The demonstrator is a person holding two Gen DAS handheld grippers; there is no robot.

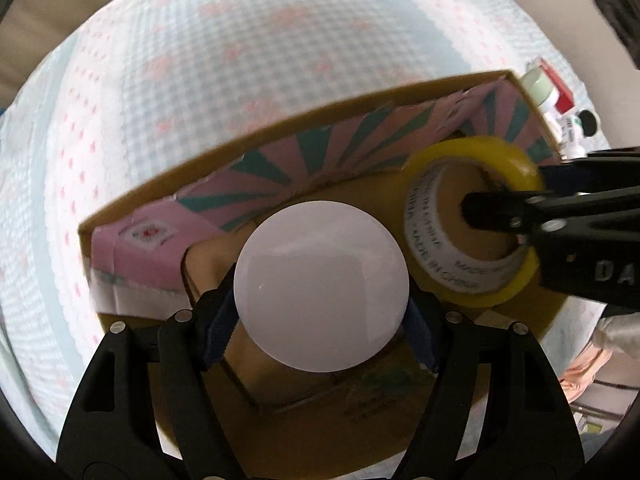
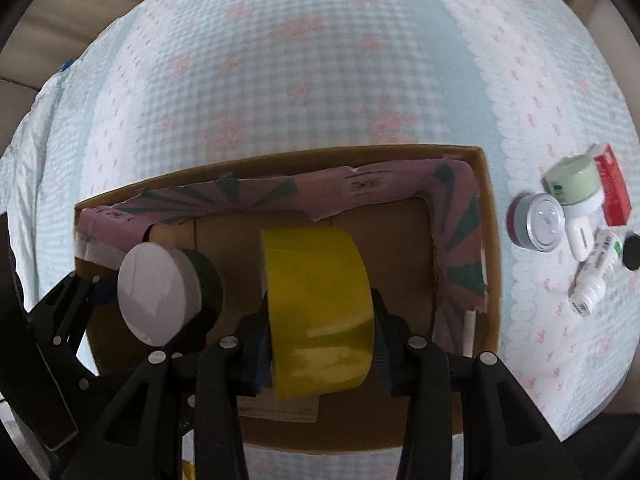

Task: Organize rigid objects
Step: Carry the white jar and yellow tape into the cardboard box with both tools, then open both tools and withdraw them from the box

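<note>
Over the box (image 2: 486, 208), near edge first: left gripper (image 1: 320, 312) pinching a white-capped jar (image 1: 322, 286) by its sides, jaws pressed on it, cap facing the far wall. Just beside, right gripper (image 2: 322, 350) clamping the yellow tape (image 2: 318, 312) across its width, roll on edge, core pointing sideways toward the jar. Both held above the box floor; whether either touches cardboard cannot be told.

To finish well, judging from this: lower each straight down until the floor takes the weight, then spread the jaws only a little and lift clear. Better to set the tape flat, or against the right wall, since on edge it would likely roll. Keep jar and tape apart on the way down; close together now, near the middle of the box.

Edges: torn pink-and-green flaps (image 2: 460, 220) lining the far and right walls, leaning inward, likely to snag a finger. Most open floor toward the far left corner and behind the tape.

Farther out, past the right wall on the checked cloth (image 2: 320, 80): tin (image 2: 538, 226), green tub (image 2: 572, 180), red carton (image 2: 612, 184), small bottle (image 2: 596, 276), black cap (image 2: 632, 252), bunched together, still to be boxed.
</note>
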